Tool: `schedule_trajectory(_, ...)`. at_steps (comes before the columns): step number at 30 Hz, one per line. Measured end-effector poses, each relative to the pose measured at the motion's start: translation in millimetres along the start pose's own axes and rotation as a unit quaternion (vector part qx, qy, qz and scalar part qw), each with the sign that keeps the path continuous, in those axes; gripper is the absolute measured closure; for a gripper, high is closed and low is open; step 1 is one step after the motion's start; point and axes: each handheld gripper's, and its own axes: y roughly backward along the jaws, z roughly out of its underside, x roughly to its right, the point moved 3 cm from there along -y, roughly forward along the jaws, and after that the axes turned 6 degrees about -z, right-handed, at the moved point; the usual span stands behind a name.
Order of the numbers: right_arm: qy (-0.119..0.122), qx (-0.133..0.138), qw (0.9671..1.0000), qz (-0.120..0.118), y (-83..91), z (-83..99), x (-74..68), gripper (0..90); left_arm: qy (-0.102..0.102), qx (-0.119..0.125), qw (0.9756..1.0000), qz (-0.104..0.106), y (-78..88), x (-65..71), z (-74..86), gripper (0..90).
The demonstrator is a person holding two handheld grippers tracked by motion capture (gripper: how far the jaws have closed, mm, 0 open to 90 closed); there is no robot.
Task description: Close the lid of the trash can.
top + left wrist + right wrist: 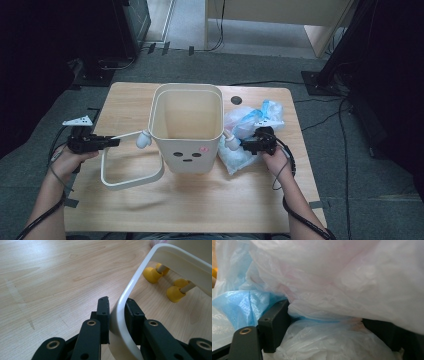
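On the wooden table [200, 200], at the left, the left gripper [112, 142] is clamped on the cream ring [131, 181] — its jaws pinch the ring's thin band from both sides, as the left gripper view [120, 325] shows. The ring lies tilted beside the cream bin [186, 127], which stands upright mid-table with its yellow feet [152, 275] on the wood. Right of the bin, the right gripper [245, 144] has its jaws spread wide around a bunch of the plastic bags [245, 125] — film fills the gap between them.
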Motion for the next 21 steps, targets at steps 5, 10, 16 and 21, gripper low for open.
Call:
schedule_trajectory(5, -0.003, 0.001, 1.0, -0.002, 0.2, 0.6, 0.2, 22.8, -0.001, -0.001, 1.0, -0.001, 8.4, 2.2, -3.2, 76.0)
schedule_trajectory(10, -0.003, 0.001, 1.0, -0.001, 0.4, 1.1, 0.1, 22.8, 0.003, -0.004, 1.0, -0.002, 19.1, 2.6, -8.3, 76.1)
schedule_trajectory(16, -0.003, 0.001, 1.0, -0.001, 0.3, 1.1, 0.2, 22.8, -0.004, -0.002, 1.0, -0.006, 32.2, 3.5, -16.4, 76.0)
schedule_trajectory(21, -0.004, 0.001, 1.0, -0.001, 0.3, 1.5, 0.4, 22.8, -0.006, -0.001, 1.0, -0.007, 40.6, 5.2, -21.7, 76.0)
